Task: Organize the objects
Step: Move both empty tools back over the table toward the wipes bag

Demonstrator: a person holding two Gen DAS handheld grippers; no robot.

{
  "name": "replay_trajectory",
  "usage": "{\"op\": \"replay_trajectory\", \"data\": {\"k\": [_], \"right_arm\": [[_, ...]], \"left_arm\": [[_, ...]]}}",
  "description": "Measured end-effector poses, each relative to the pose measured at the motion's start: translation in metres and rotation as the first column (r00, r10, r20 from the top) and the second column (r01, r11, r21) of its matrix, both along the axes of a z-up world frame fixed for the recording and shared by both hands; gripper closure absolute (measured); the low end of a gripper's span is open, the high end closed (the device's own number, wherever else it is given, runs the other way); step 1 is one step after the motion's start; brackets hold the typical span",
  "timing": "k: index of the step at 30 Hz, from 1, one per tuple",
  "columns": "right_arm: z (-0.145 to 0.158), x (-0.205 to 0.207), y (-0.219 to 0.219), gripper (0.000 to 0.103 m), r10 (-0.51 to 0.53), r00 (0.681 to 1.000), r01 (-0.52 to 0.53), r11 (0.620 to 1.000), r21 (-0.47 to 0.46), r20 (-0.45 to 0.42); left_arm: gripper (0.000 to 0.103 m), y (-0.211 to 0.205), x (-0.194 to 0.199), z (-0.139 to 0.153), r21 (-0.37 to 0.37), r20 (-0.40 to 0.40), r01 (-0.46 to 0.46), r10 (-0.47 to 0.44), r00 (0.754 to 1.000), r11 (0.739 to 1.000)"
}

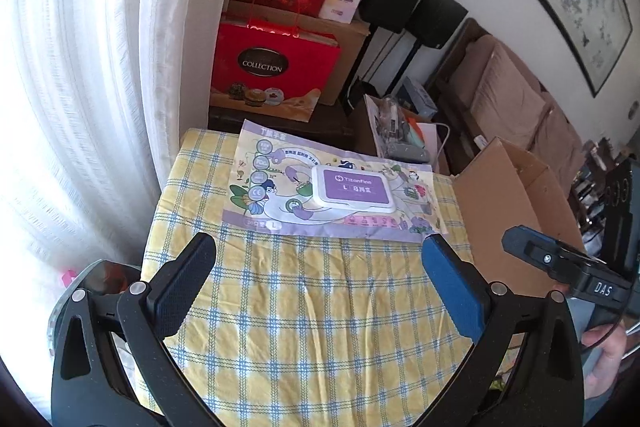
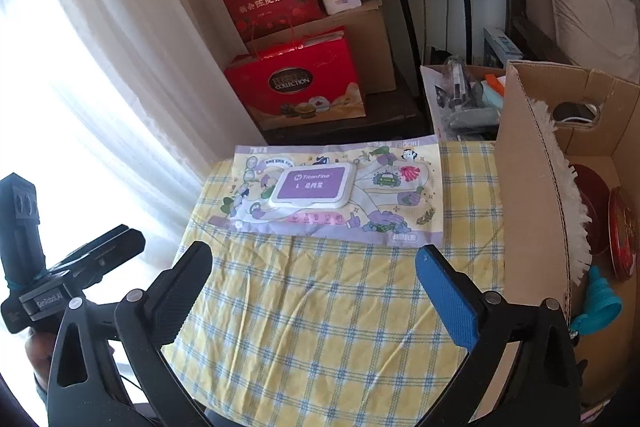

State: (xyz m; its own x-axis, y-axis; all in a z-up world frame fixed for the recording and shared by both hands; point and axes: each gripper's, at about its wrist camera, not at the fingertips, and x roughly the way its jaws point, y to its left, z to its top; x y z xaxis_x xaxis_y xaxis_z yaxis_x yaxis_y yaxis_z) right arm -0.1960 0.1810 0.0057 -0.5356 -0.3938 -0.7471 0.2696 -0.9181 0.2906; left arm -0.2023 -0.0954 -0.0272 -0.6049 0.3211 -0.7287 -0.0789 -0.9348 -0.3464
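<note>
You hold both grippers above the near part of the yellow checked tablecloth (image 1: 304, 307), and the thing to organize, the flat purple pack of gloves (image 1: 332, 191), lies on the far part of this cloth, ahead of both grippers and apart from them. The pack lies flat, with its long side across the table, and its white flip lid (image 1: 352, 189) with the purple label faces up. Your left gripper (image 1: 320, 259) is released: its black finger and its blue finger stand wide apart, with only cloth between them, and the near edge of the pack is just beyond the fingertips, not touching them. Your right gripper (image 2: 314, 259) is also spread wide and grasps nothing; the pack (image 2: 332, 187) lies beyond its tips in the same way, almost centered between the two fingers. In the left wrist view your right gripper (image 1: 560, 263) appears to the right of the pack, in front of the cardboard box (image 1: 504, 211). This open box (image 2: 528, 187) stands to the right of the pack, at the edge of the table, and in it you can see a white fringed duster (image 2: 568, 187), a dark red round tin (image 2: 622, 235) and something teal (image 2: 604, 295). Behind the pack, beyond the far edge of the table, stand two red gift bags (image 2: 296, 79) and brown cartons, and to the left of the pack hangs a white curtain (image 1: 80, 87).
</note>
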Motion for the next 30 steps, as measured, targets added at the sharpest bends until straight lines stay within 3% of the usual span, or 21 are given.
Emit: {"op": "replay_trajectory", "data": {"k": [8,14,28,30], "right_arm": [[-0.020,-0.025,-0.015,0.000,-0.008,1.000,0.007,0.999,0.032,0.029],[-0.054,-0.058,-0.013,0.000,-0.041,0.997,0.036,0.997,0.066,0.068],[-0.102,-0.111,0.012,0.004,-0.130,0.984,0.118,0.988,0.102,0.120],[-0.105,-0.114,0.012,0.009,-0.139,0.984,0.122,0.981,0.152,0.111]], "left_arm": [[0.000,-0.014,-0.029,-0.023,-0.041,0.041,-0.023,0.025,0.999,0.999],[0.000,-0.011,-0.061,-0.055,-0.078,0.091,0.000,0.007,0.996,0.997],[0.003,-0.020,-0.120,-0.112,-0.022,0.181,-0.026,0.030,0.983,0.999],[0.010,-0.020,-0.124,-0.117,-0.021,0.187,-0.026,0.030,0.982,0.999]]}}
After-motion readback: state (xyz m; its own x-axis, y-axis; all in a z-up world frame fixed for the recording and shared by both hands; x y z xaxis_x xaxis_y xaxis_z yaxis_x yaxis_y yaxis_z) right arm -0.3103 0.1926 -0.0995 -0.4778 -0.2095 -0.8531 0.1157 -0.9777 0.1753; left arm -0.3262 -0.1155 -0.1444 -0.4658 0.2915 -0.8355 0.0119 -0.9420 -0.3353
